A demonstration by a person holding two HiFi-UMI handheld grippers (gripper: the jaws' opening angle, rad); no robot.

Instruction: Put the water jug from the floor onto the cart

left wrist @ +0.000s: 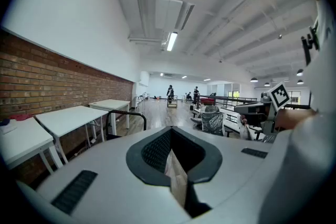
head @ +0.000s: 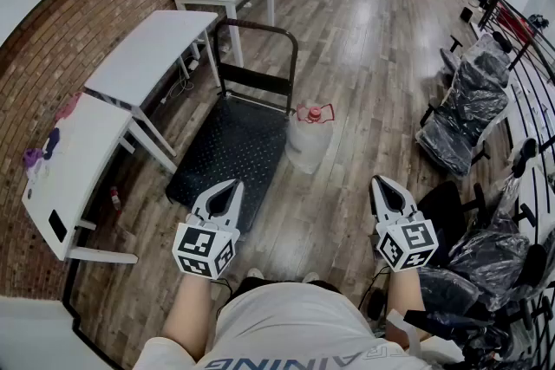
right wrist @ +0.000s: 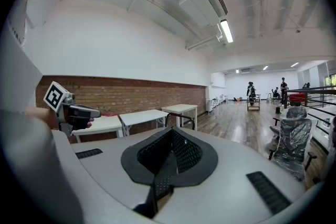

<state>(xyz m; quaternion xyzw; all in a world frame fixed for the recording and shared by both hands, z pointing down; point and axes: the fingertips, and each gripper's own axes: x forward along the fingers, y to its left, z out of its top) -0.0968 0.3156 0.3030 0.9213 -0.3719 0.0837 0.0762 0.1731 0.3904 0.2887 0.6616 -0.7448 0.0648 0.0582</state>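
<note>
The clear plastic water jug with the red cap and carry handle (head: pixel 310 139) stands upright on the wooden plank floor (head: pixel 364 74), at about twelve o'clock from me. It is just beside the right edge of the black flat platform cart (head: pixel 227 153) and not yet on it. The cart lies at my eleven o'clock with its black tubular push handle (head: pixel 257 56) at the far end. That leaves the near and right sides of the deck open, so I judge the jug needs only a short lift across to its nine o'clock. My left gripper (head: pixel 230 186) and right gripper (head: pixel 382 184) are both closed, tip against tip, with nothing between the jaws of either. That fits, I think, since neither is near the jug. I hold both hands out in front of my body, side by side and well apart, forearms roughly parallel. The jaws point forward and tip only slightly downward, and the marker cubes face back toward me. The jug sits ahead between their two lines, a little nearer the left one.
</note>
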